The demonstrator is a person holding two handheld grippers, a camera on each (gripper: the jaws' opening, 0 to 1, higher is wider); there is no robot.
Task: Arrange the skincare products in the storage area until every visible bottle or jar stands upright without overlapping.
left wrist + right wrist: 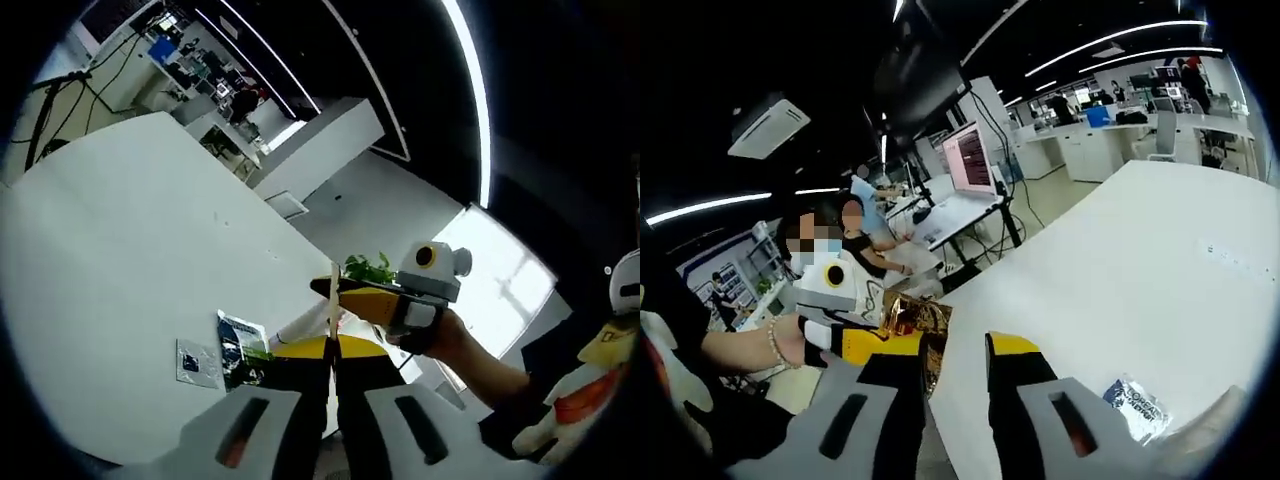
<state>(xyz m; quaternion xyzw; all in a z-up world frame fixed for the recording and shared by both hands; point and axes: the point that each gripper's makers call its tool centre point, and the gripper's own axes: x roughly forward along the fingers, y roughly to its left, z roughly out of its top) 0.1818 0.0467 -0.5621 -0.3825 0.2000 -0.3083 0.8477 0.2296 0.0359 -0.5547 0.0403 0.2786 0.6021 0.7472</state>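
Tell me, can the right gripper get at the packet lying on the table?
Probably yes. The packet lies flat on the bare table just beside the right gripper, whose jaws stand open, and nothing sits between them.

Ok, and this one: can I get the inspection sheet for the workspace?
Surface: white table, mostly bare.
Job's things: no bottle or jar seen.
Clutter: two flat sachets side by side on the table near the left gripper; one printed sachet lies by the right gripper.
Grippers: left gripper has its jaws together on a thin gold foil packet, which is off the table. Right gripper has its jaws apart with nothing between them.
Cables: black cables hang by a stand beyond the table.
Surroundings: open office with desks, a lit monitor, seated people, ceiling light strips and a green plant.
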